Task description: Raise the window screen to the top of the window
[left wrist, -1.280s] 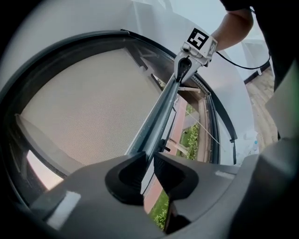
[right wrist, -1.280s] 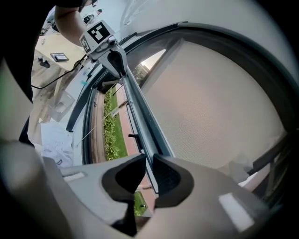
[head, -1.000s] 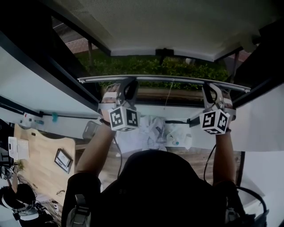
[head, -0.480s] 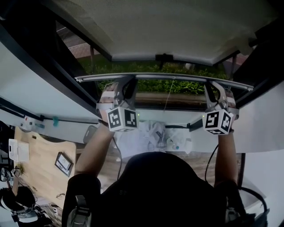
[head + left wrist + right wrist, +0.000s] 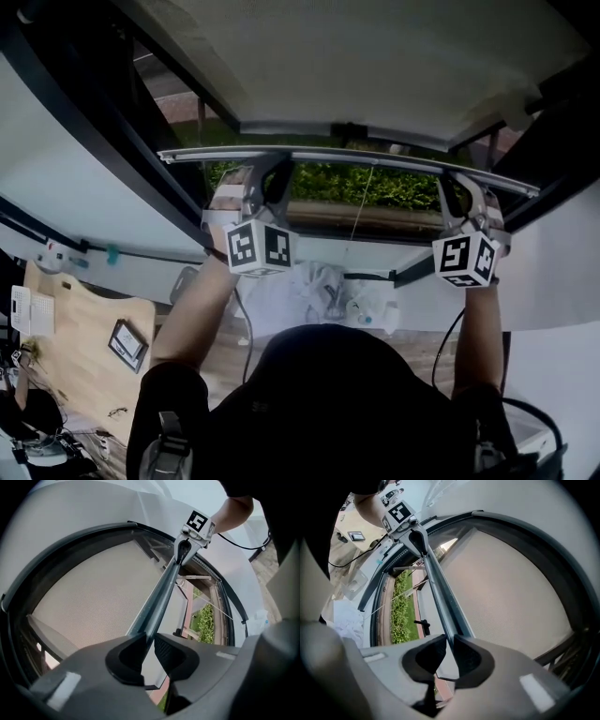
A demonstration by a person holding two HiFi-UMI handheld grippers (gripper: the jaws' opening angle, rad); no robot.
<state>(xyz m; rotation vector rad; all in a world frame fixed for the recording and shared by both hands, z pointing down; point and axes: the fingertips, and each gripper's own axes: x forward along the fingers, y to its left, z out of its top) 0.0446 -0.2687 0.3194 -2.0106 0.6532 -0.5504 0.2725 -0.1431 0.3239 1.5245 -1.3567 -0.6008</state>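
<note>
Left gripper point(image 5: 267, 180) and right gripper point(image 5: 461, 194), fingers point(image 5: 171, 658) tight on window screen rail point(image 5: 366, 157)

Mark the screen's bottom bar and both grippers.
bottom bar point(image 5: 394, 161), head view, mid-rail between the grippers.
left gripper point(image 5: 150, 641), left gripper view, between its fingertips, clamped on the bar.
right gripper point(image 5: 450, 641), right gripper view, between its fingertips, clamped on the bar.
</note>
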